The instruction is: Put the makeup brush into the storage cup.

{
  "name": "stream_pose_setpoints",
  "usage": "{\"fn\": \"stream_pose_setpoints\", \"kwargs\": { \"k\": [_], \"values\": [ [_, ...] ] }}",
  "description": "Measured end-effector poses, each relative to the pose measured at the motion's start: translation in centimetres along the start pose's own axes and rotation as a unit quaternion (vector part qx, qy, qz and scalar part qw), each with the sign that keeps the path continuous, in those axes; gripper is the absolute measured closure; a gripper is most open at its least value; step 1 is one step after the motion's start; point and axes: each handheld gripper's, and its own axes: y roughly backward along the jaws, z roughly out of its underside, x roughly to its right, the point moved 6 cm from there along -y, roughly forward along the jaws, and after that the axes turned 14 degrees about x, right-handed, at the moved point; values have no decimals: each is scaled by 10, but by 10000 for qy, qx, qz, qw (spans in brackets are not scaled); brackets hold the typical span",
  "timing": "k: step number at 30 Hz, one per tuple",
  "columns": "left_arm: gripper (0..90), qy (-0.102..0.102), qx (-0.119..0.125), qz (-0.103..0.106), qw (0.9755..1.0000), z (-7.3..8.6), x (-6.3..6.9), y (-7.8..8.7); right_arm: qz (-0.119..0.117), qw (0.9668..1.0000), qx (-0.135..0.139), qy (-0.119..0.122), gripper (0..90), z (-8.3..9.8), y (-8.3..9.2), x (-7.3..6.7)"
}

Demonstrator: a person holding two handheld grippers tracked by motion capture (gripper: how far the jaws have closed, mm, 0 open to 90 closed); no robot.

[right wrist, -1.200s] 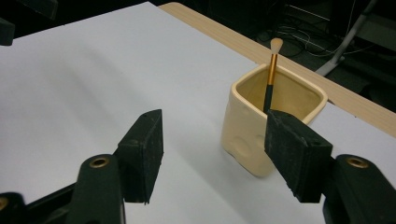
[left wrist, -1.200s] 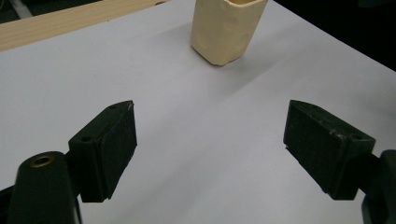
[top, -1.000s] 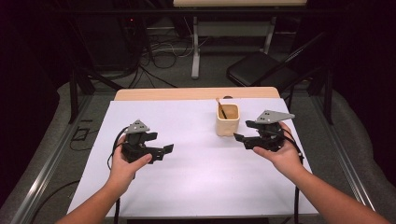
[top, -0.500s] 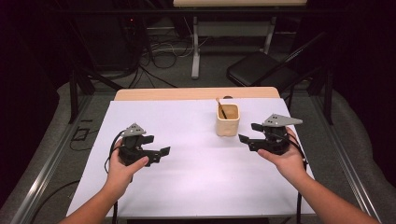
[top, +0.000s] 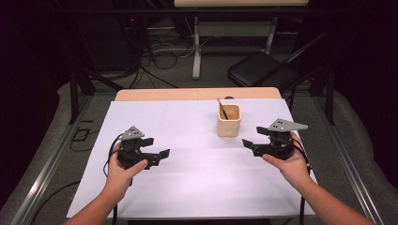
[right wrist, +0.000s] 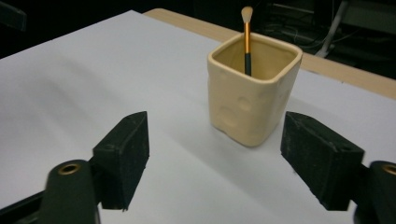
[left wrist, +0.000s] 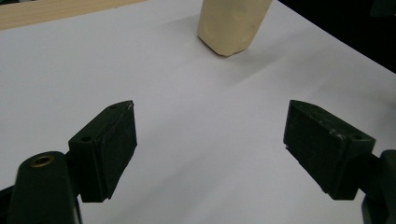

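Cup [right wrist: 252, 100] with a brush [right wrist: 246, 39] stands just ahead of my right gripper [right wrist: 215, 154], untouched.
My right jaws have just been opening and stand wide with nothing between them; my left gripper [left wrist: 210, 144] also gapes wide over the bare white table [top: 187, 187], the cup farther off beyond its jaws.

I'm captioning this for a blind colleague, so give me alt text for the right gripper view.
A cream square cup stands on a white table with a small brush upright inside it, bristles up. The right gripper has its two black jaws wide open in front of the cup, touching nothing. A wooden edge borders the table behind.
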Motion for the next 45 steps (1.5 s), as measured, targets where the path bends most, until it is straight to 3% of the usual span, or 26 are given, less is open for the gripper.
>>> {"fn": "stream_pose_setpoints", "kwargs": {
  "k": [30, 37, 45],
  "values": [
    [174, 15, 30, -39, 10000, 17, -5, 10, 61, 10000, -49, -27, 159, 19, 11, -1],
    [174, -37, 1, -33, 10000, 26, -3, 14, 62, 9999, -70, -105, 159, 25, 14, -2],
    [174, 43, -2, -28, 10000, 40, -4, 17, 35, 9999, -144, 20, 158, 38, 17, -7]
  ]
}}
